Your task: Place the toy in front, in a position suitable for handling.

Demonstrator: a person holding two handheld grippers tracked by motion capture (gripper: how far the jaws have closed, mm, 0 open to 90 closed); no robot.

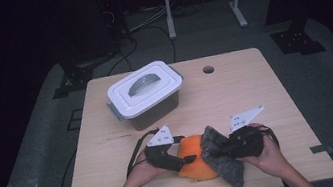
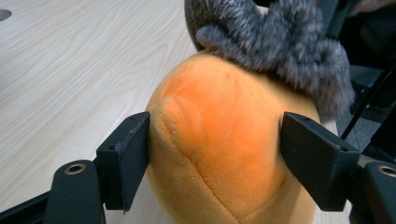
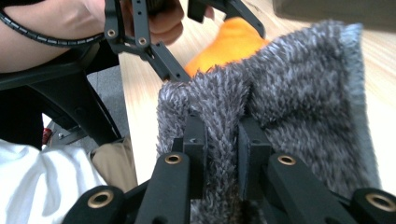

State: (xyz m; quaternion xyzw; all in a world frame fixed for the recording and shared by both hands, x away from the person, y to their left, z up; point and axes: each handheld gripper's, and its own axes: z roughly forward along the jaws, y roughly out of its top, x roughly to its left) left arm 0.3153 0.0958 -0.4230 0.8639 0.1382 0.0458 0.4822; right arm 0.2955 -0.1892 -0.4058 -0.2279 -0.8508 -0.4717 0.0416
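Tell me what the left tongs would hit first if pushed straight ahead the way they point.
The left tongs already straddle the orange plush toy, so more of that comes first. Beyond it, likely the grey furry cloth draped over its far end, though depth is unclear.

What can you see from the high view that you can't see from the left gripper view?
The high view alone has the lidded white box at the back of the table, plus the person's hands. The left gripper view alone has a close look at the black jaws pressing both sides of the orange plush. Both views share the orange plush, the grey fuzzy cloth lying against it, and the wooden tabletop.
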